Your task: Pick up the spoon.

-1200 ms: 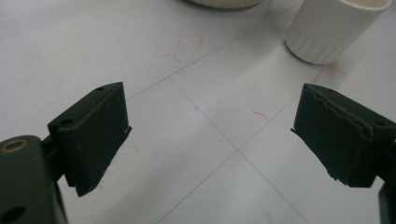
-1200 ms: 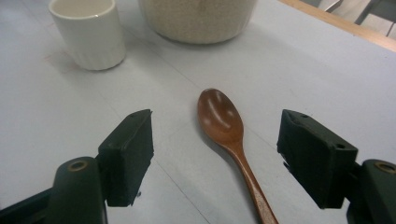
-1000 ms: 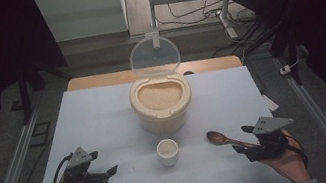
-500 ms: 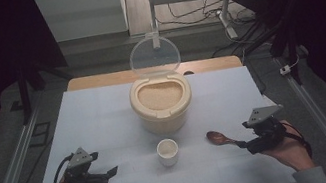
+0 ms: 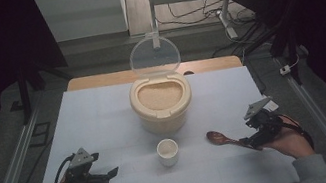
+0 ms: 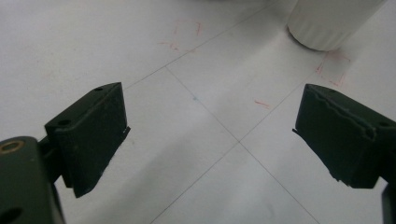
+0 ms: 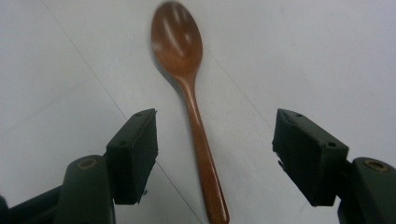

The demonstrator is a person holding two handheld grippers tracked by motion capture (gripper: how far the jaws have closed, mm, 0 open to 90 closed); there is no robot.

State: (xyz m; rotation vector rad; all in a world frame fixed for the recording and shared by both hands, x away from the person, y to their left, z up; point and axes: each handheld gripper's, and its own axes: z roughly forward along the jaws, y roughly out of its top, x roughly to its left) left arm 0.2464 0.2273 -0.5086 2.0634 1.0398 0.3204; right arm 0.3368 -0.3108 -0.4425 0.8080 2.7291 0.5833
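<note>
Right hand-held gripper sits low over the table at the near right, over the handle end of the wooden spoon. In the right gripper view the spoon lies flat on the white table top, bowl pointing away, handle running back between the two black jaws. Jaws are wide, a clear gap on each side of the handle, pads not touching it. They have just been closing a little, with the spoon handle between them but not gripped.

Spoon is on the table just right of the small white cup, apart from it, bowl end toward the cup. Cup stands upright near the front centre, in front of the cream rice container, near it but not touching. Container is open, clear round lid standing up behind it, pale grain filling it.

Left hand-held gripper rests at the near left of the table, held in the person's hand, well apart from the cup. Left gripper view: jaws wide, bare table between them, cup base at upper right.
</note>
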